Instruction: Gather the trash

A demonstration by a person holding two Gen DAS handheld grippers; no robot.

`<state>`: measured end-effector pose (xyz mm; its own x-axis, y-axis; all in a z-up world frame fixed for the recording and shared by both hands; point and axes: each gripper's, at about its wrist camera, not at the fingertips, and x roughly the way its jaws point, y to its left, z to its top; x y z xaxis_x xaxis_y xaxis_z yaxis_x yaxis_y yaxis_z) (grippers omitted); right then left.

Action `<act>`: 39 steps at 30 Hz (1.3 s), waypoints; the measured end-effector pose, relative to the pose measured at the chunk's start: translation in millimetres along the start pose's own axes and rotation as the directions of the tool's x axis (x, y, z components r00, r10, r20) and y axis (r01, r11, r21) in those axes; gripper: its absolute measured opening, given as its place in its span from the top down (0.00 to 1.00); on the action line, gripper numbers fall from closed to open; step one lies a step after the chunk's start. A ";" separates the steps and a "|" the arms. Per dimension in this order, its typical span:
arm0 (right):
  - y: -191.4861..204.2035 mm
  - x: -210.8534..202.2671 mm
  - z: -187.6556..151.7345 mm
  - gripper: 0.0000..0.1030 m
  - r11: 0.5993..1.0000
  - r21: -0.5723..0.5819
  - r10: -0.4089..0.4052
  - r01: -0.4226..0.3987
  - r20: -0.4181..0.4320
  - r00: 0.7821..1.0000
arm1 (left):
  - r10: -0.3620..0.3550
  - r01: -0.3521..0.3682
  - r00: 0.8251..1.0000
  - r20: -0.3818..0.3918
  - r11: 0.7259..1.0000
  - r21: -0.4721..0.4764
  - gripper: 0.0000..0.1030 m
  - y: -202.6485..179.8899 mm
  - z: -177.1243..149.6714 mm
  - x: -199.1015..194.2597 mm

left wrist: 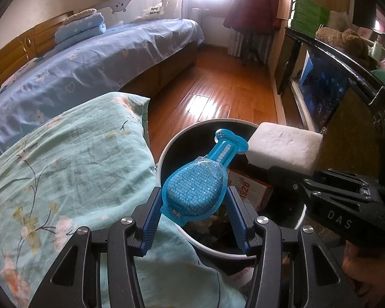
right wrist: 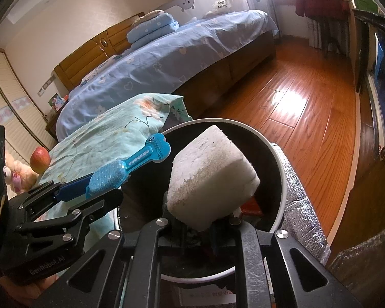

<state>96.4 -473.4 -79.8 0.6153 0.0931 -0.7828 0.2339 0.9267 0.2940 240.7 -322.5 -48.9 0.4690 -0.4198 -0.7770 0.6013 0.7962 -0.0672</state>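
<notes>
My left gripper (left wrist: 196, 202) is shut on a blue plastic blister pack (left wrist: 200, 184) and holds it over the round white-rimmed trash bin (left wrist: 164, 151). The pack also shows in the right wrist view (right wrist: 131, 165). My right gripper (right wrist: 196, 227) is shut on a white foam block (right wrist: 210, 177) and holds it above the same bin (right wrist: 282, 179). The foam block shows at the right in the left wrist view (left wrist: 282, 148). A red and white carton (left wrist: 249, 190) lies inside the bin.
A green floral cushion (left wrist: 71, 166) lies left of the bin, with an apple (right wrist: 39, 159) on its far end. A bed with a blue cover (left wrist: 89, 59) stands beyond. Wooden floor (left wrist: 218, 89) lies ahead. A dark cabinet (left wrist: 320, 87) runs along the right. Silver foil (right wrist: 300, 213) lies beside the bin.
</notes>
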 end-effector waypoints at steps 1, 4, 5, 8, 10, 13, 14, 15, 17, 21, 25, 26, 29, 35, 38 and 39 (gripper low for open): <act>-0.4 -0.1 0.0 0.87 1.000 0.000 -0.001 0.001 0.000 1.000 | 0.000 0.000 1.000 -0.001 1.000 0.000 0.53 -0.2 0.3 0.3; -1.5 1.1 2.2 0.87 1.000 -0.001 -0.005 0.005 -0.003 1.000 | -0.003 0.003 1.000 -0.005 1.000 -0.005 0.53 -0.1 1.2 0.6; -2.1 1.3 2.5 0.87 1.000 -0.001 -0.006 0.006 -0.004 1.000 | -0.006 0.006 1.000 -0.007 1.000 -0.007 0.53 -0.1 1.5 0.8; -4.7 2.0 3.5 0.86 1.000 0.004 -0.007 0.007 -0.010 1.000 | -0.006 0.006 1.000 -0.009 1.000 -0.008 0.52 0.3 2.4 1.4; -6.5 2.1 4.1 0.83 1.000 0.008 -0.004 0.004 -0.015 1.000 | -0.010 0.010 1.000 -0.010 1.000 -0.009 0.52 0.4 2.6 1.3; -9.4 2.7 4.4 0.81 1.000 0.022 -0.002 0.003 -0.022 1.000 | -0.007 0.007 1.000 -0.013 1.000 -0.014 0.52 1.2 4.1 1.1; -10.7 3.3 4.2 0.79 1.000 0.029 -0.005 0.006 -0.027 1.000 | -0.008 0.008 1.000 -0.014 1.000 -0.013 0.52 1.3 4.2 0.8; -11.5 3.8 4.0 0.77 0.999 0.034 -0.007 0.008 -0.030 1.000 | -0.009 0.009 1.000 -0.013 1.000 -0.013 0.51 0.5 4.4 0.0; -13.9 3.4 3.4 0.66 0.999 0.047 -0.005 0.006 -0.030 1.000 | -0.004 0.004 1.000 -0.010 1.000 -0.013 0.44 1.0 4.9 -1.8; -13.2 -1.7 1.5 0.58 0.999 0.051 -0.002 0.003 -0.016 1.000 | 0.002 -0.002 1.000 0.002 1.000 -0.017 0.39 3.3 4.8 -7.3; -10.8 -10.0 -0.3 0.57 0.998 0.058 0.000 0.000 0.003 1.000 | 0.011 -0.010 1.000 0.015 1.000 -0.020 0.39 5.9 2.0 -16.0; -10.2 -11.3 -0.5 0.57 0.998 0.060 0.000 0.000 0.005 1.000 | 0.012 -0.012 1.000 0.017 1.000 -0.020 0.39 6.5 1.0 -18.1; -6.8 -17.1 -3.6 0.55 0.998 0.063 -0.004 0.003 0.018 1.000 | 0.019 -0.018 1.000 0.023 0.999 -0.027 0.38 8.8 -5.1 -25.5; 6.4 -31.1 -13.9 0.45 0.998 0.056 -0.006 0.003 0.053 0.999 | 0.028 -0.025 0.999 0.037 0.997 -0.079 0.38 23.9 -27.3 -48.5; 17.3 -39.1 -19.9 0.39 0.999 0.049 -0.005 0.001 0.078 0.997 | 0.034 -0.028 0.998 0.049 0.993 -0.113 0.38 32.7 -40.8 -62.6; 22.5 -42.1 -22.6 0.38 0.999 0.043 -0.004 0.001 0.088 0.996 | 0.038 -0.031 0.998 0.052 0.992 -0.123 0.38 35.3 -44.8 -66.7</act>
<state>58.7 -448.3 -52.6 0.6780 0.0566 -0.7329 0.2664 0.9104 0.3167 201.6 -246.8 -27.4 0.5246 -0.4116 -0.7453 0.5022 0.8564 -0.1194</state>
